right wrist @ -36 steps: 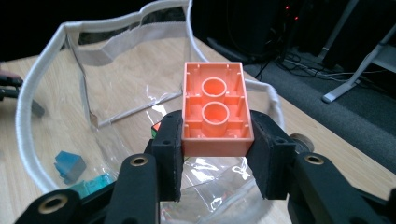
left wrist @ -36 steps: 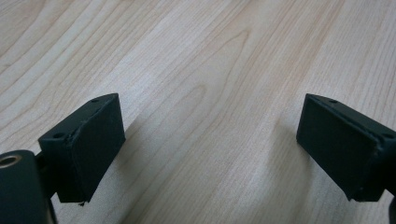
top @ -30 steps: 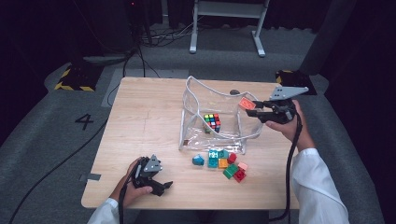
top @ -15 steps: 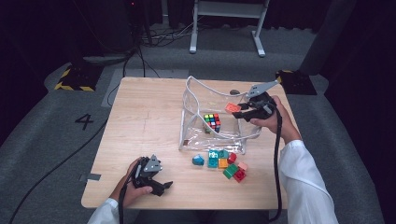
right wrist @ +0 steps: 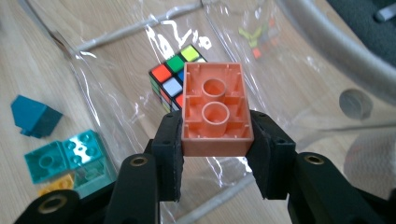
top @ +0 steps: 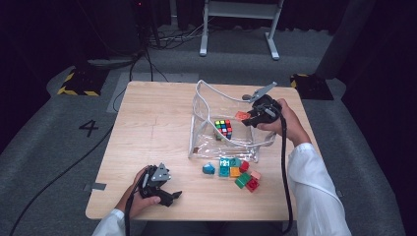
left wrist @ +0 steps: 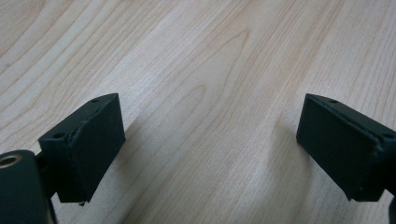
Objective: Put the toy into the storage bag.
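Observation:
My right gripper (top: 247, 118) (right wrist: 215, 140) is shut on an orange building brick (right wrist: 215, 108) (top: 241, 116), its hollow underside facing the camera. It hangs over the open top of a clear plastic bag (top: 206, 105) (right wrist: 116, 42). Inside the bag lies a colour-puzzle cube (top: 223, 128) (right wrist: 173, 79). In front of the bag, several loose bricks (top: 238, 169) and a dark teal piece (top: 209, 169) (right wrist: 33, 115) lie on the wooden table (top: 152, 123). My left gripper (top: 169, 195) (left wrist: 210, 144) rests near the table's front left edge, open, with bare wood between its jaws.
The bag has a grey-white tube rim (right wrist: 327, 42) standing up around its mouth. Teal and yellow bricks (right wrist: 70, 156) sit left of the bag in the right gripper view. A metal stand (top: 238, 27) is on the floor beyond the table.
My right gripper has carried the orange brick leftward and slightly down, from the bag's right side to above its opening. The left gripper has stayed put.

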A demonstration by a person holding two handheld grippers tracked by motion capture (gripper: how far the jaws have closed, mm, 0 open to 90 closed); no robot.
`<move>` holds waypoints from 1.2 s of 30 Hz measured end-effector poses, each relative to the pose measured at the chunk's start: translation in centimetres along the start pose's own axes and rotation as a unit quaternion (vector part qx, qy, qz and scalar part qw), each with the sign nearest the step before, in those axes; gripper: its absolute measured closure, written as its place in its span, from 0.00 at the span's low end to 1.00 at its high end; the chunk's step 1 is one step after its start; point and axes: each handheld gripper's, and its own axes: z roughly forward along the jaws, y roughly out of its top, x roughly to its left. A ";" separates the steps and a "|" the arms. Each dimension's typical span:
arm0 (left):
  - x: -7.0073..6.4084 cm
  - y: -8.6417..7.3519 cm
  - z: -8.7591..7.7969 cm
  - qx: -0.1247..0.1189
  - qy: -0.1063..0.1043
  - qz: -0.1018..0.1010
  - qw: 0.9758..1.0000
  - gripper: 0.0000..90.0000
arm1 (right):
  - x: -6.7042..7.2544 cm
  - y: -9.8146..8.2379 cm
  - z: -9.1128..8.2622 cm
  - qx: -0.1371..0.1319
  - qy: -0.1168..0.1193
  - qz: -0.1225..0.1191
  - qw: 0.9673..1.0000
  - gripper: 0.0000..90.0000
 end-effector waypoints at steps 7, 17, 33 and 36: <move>0.0 0.0 0.0 0.001 0.001 -0.001 1.000 0.09 | -0.4 -0.8 -0.8 0.026 -0.010 0.004 1.000 0.65; 0.0 0.0 0.0 0.001 0.001 0.000 1.000 0.09 | -0.3 -2.5 -2.4 0.045 -0.025 0.004 0.999 0.61; 0.0 0.0 0.0 0.000 0.000 0.000 1.000 0.09 | 1.4 -4.9 -6.1 -0.104 -0.025 0.034 0.994 0.36; 0.0 0.0 0.0 0.000 0.000 -0.001 1.000 0.09 | 1.9 -5.5 -7.0 -0.130 -0.039 0.033 0.990 0.32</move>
